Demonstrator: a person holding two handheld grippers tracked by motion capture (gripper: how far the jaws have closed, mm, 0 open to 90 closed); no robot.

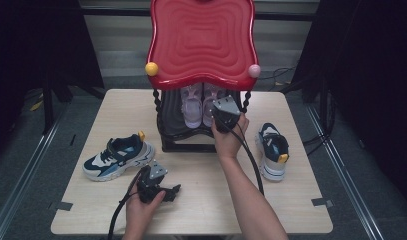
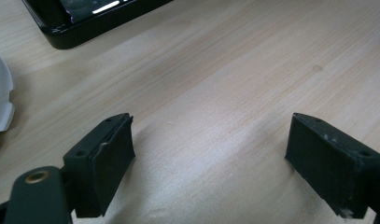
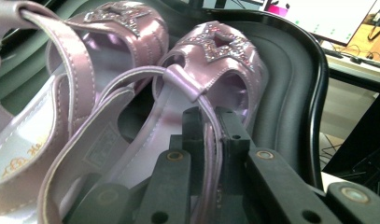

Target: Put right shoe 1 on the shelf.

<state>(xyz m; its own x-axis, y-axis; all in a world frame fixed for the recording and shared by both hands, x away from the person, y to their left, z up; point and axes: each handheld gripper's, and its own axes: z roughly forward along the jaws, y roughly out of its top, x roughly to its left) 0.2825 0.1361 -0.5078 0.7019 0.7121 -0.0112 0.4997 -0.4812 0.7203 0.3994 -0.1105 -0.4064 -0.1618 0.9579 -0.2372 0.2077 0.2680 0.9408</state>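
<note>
**shelfwatcher:** While the right gripper point(image 3: 208, 140) has its jaws pinched tight on the thin heel strap of the right-hand glossy pink sandal with the glittery star on the toe point(image 3: 211, 65), I'd say the strap is the weak spot. It's a skinny loop of patent material, and any pull could stretch it or let it slide out between the pads. That sandal sits on the lower black ridged shelf point(image 3: 290, 93) of the little rack with the wavy red plastic top point(image 1: 201, 40), right beside its twin pink sandal point(image 3: 85, 60), touching it (or close enough that I can't see a gap).

**gripgeek:** Agreed, and dragging one by the strap could bring the twin along or tip it off the shelf edge. The red top also overhangs low in the high view, so lifting the hand too steeply risks knocking it.

**shelfwatcher:** What about the other hand?

**gripgeek:** The left gripper point(image 1: 156, 186) rests low over the pale wooden table point(image 2: 225, 70) with its jaws wide apart, nothing between them. It lies near the navy, white and blue child's sneaker with the yellow heel tab point(image 1: 118, 157), so a careless swing could shove that one. The matching sneaker point(image 1: 272, 150) stands well apart on the right, by the right forearm; an elbow sweep might clip it.
</note>
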